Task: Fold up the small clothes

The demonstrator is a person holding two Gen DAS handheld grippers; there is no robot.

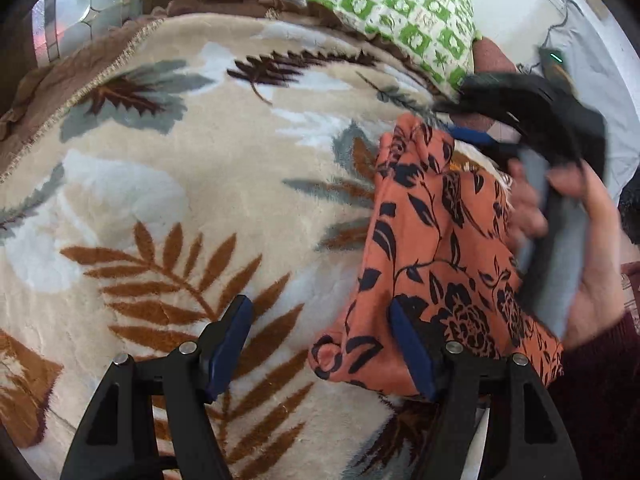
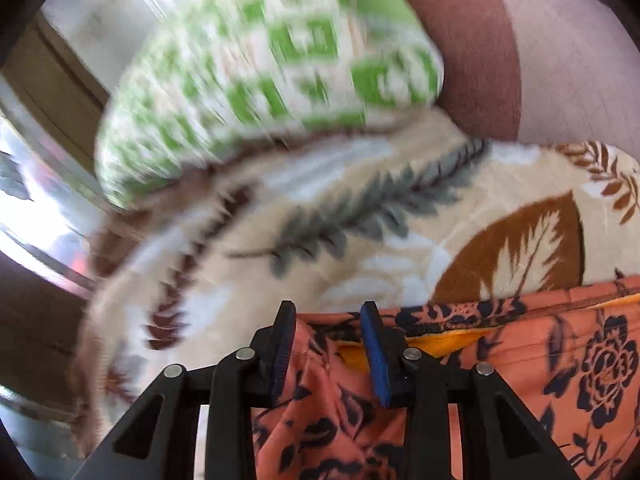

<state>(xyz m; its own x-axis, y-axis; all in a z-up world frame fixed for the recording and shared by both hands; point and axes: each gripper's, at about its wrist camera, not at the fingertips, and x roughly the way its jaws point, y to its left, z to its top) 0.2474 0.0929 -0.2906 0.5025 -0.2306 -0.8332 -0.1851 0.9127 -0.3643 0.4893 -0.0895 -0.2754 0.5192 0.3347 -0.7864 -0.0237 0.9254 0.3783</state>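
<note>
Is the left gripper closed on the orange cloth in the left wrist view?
No: the left gripper stands wide open over the blanket, and the orange cloth only overlaps its right finger.

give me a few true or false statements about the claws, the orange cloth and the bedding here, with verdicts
1. The left claw is open, with nothing between its fingers. True.
2. The orange floral garment is plain, with no print. False: it carries a dark flower and leaf print.
3. The garment lies on a leaf-patterned blanket. True.
4. The pillow beyond the blanket is blue striped. False: it is white with green squares.
5. The right claw is far from the garment. False: cloth lies between and under its fingers, which stand apart; a firm grip cannot be told.
6. The right hand holds the other claw's grey handle. True.
</note>
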